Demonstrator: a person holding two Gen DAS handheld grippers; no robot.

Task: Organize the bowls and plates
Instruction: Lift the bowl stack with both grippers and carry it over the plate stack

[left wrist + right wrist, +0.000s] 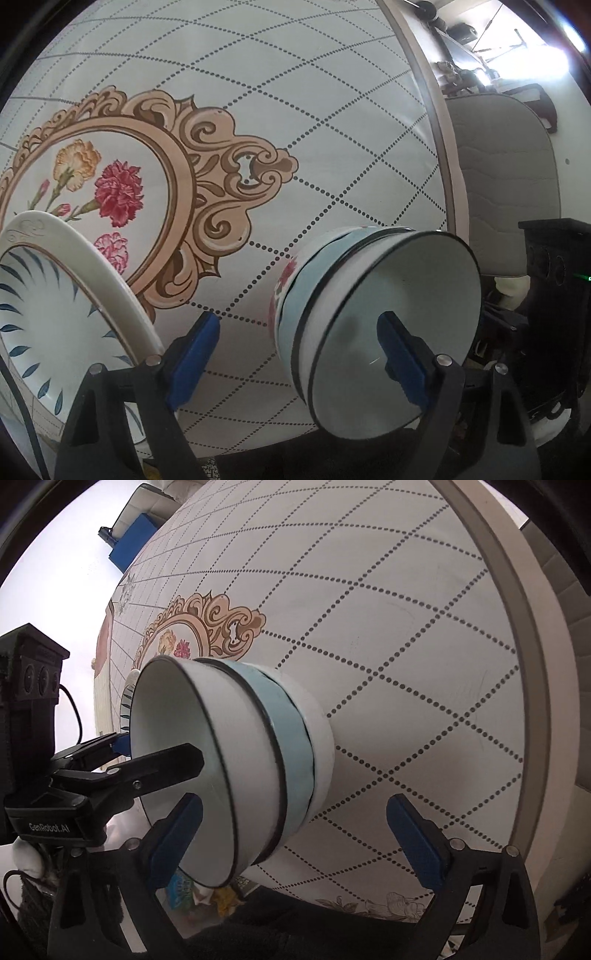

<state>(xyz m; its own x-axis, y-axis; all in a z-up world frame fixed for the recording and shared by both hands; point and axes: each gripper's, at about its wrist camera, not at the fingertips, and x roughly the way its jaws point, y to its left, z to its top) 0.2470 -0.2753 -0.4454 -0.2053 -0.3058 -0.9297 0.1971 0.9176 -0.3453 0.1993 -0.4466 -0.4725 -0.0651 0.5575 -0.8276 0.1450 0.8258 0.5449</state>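
Centrally, a stack of bowls [369, 325] sits on the round bench [332, 110], nested one in another: a white bowl with a thin black rim line uppermost, a pale blue one under it, then a white one with a pink flower print at the base. My left hand-held gripper [299, 358] is spread wide and grasps nothing; its right blue pad [400, 365] hangs over the top bowl's mouth, its left pad outside the stack, so the near rim lies between them. Whether either pad touches the bowl I cannot tell. My right hand-held gripper [295, 838] is likewise released, with the stack's near side in front of its left blue pad [173, 842] and the other pad over bare bench. To the left of the stack, apart from it, lies a white plate [48, 306] with blue leaf strokes around its well. Beneath everything, the bench cover shows a dotted diamond grid and an ornate tan frame [207, 177] enclosing printed carnations. Beyond the bench edge stands a grey padded chair [502, 177].
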